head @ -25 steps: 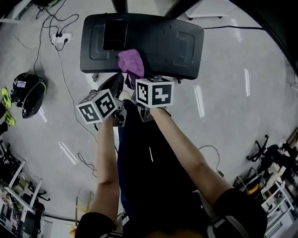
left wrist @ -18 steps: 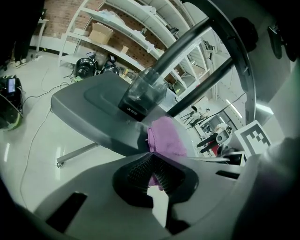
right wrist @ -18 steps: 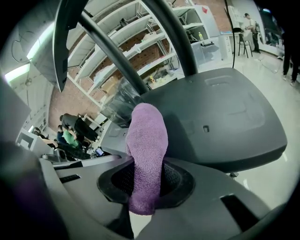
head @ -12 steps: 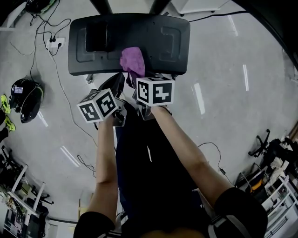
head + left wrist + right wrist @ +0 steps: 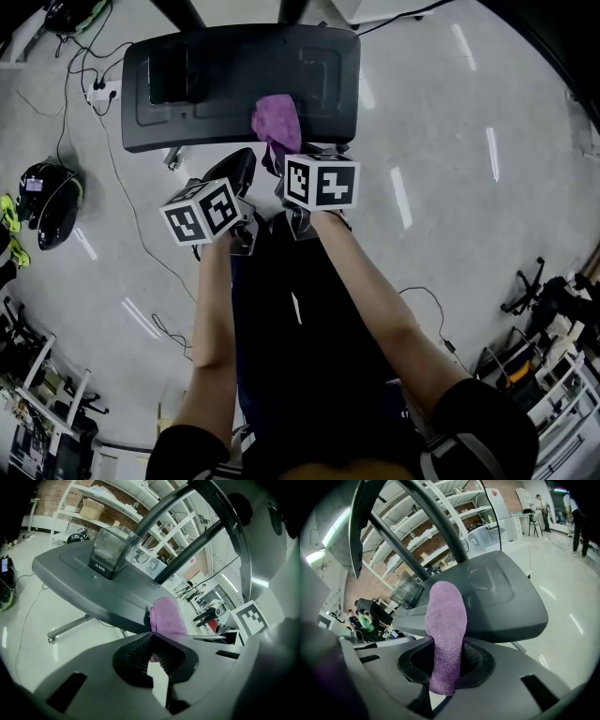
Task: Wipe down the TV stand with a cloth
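The right tongs (image 5: 445,660) are clamped on the lower end of a purple terry cloth (image 5: 447,620), whose upper part lies against the front edge of the dark grey moulded plastic TV stand (image 5: 501,597). In the head view the cloth (image 5: 277,122) sits on that front edge, a little right of the stand's (image 5: 234,103) middle, with the right tongs (image 5: 281,161) just below it. The left tongs (image 5: 152,651) are drawn together at the tips with nothing between them, held beside the right ones and short of the stand. A clear box on a black base (image 5: 110,550) stands towards the stand's left end, and two black slanted poles (image 5: 187,541) rise from its back. The stand rests on a pale grey glossy floor (image 5: 469,141) crossed by thin cables and a white power strip (image 5: 101,91). Metal shelving racks (image 5: 117,503) line a brick wall behind.
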`<state>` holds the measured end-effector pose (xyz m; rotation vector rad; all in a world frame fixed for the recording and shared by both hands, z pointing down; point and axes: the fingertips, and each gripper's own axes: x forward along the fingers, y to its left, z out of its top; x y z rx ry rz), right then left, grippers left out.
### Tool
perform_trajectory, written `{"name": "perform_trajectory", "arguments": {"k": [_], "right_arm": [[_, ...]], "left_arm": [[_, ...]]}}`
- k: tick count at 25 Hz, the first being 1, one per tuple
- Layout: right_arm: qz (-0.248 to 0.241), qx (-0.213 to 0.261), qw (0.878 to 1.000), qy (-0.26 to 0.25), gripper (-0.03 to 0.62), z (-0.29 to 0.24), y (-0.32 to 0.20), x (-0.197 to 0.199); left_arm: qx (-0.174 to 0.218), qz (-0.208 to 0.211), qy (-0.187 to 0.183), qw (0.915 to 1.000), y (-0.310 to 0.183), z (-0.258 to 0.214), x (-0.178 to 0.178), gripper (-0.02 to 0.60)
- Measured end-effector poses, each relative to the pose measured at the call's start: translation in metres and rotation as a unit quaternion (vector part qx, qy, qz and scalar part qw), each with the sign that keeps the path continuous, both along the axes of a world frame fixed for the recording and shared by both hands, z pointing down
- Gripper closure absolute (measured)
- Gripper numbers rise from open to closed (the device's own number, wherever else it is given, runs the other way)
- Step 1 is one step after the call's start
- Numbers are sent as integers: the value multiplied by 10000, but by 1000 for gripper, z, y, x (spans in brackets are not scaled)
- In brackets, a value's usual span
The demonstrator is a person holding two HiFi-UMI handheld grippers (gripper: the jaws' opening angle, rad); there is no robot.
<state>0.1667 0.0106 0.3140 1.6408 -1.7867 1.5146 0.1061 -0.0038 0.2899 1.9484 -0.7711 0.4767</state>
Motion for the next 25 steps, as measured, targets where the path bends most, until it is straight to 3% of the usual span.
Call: {"name": "perform_trajectory", "arguments": {"k": [10,25], "right_arm": [[251,-85,9996,8,505,4,28,44],[717,-88,9974,-79,505,3,46,97]], "left_arm": [[15,35,3,10000,23,-2,30,575],[24,94,-118,9999,44,-8,41,574]]}}
